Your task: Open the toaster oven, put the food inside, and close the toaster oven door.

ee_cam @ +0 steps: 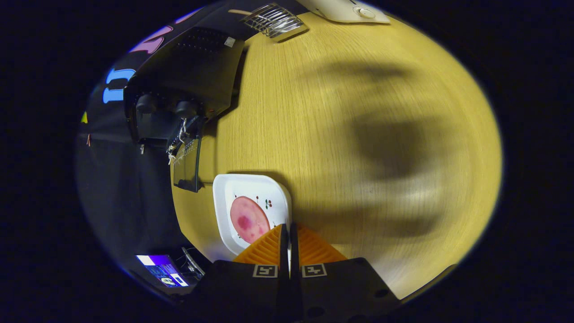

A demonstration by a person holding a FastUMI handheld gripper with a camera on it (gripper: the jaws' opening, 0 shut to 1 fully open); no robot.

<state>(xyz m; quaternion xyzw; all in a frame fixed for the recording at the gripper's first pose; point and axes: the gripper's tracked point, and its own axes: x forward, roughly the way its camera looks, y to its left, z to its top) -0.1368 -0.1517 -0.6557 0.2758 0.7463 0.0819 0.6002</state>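
Observation:
A white square plate (273, 197) carries a round pink slice of food (249, 220). Its near edge runs straight into my gripper (289, 228). The orange fingers (269, 249) stand almost together, shut on the plate's rim, and a thin white strip of it shows between them. Beyond the plate to the left stands the black toaster oven (197, 67). Its glass door (187, 163) hangs open toward the plate, with a small chain at its handle end.
The wooden table (358, 134) stretches wide to the right under soft shadows. A wire rack (271, 19) and a white appliance (350, 10) sit at the far end. The table's edge runs just left of the plate, with a lit screen (162, 269) below it.

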